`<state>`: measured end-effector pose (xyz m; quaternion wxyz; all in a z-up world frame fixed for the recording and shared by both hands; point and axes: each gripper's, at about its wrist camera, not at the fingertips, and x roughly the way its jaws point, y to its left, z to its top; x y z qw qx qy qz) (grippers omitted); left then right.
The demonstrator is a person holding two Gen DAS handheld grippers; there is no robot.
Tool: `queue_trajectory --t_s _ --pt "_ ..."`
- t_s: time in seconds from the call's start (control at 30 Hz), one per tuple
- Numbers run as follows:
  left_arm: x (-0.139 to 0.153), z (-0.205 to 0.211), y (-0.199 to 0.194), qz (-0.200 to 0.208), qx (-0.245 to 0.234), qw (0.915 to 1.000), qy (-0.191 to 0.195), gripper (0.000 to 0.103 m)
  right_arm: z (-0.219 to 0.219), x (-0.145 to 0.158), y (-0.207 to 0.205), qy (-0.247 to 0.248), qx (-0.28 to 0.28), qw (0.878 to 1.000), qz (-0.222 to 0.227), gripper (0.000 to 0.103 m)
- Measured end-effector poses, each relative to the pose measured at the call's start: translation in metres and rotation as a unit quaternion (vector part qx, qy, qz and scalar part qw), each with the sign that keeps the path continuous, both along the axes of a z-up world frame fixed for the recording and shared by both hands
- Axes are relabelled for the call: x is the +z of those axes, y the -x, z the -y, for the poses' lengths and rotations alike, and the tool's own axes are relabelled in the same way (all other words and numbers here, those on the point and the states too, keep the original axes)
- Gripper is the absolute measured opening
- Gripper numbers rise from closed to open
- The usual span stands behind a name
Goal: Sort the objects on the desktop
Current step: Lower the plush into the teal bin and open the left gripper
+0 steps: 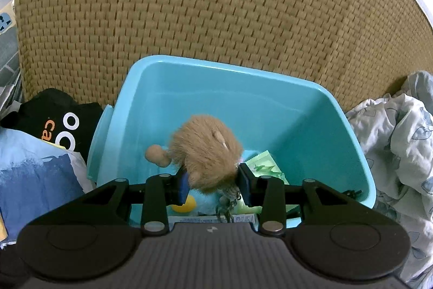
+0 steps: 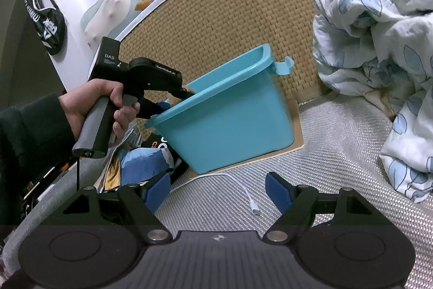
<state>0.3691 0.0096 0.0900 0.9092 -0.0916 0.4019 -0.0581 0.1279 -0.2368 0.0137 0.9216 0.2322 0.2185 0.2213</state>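
Clamping furry brown toy [image 1: 207, 153] inside teal bin [image 1: 270, 80], left fingers [image 1: 184, 184]; right fingers [image 2: 278, 192] apart, empty.

Soft, even indoor light, no glare; strong fisheye bending and dark vignette at corners; mostly sharp focus

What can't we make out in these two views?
- Left wrist: items on the bin floor under the plush toy, hidden by it and the left gripper.
- Right wrist: bin interior, hidden by its wall.
- Right wrist: where the white cable leads, hidden under the bin.
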Motion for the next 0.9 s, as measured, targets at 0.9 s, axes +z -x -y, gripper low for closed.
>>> queue_trajectory --t_s 0.9 --pt "0.025 0.006 0.043 0.059 -0.013 0.9977 -0.032 0.042 0.003 0.0 0.001 -0.01 -0.005 1.0 -0.002 0.082"
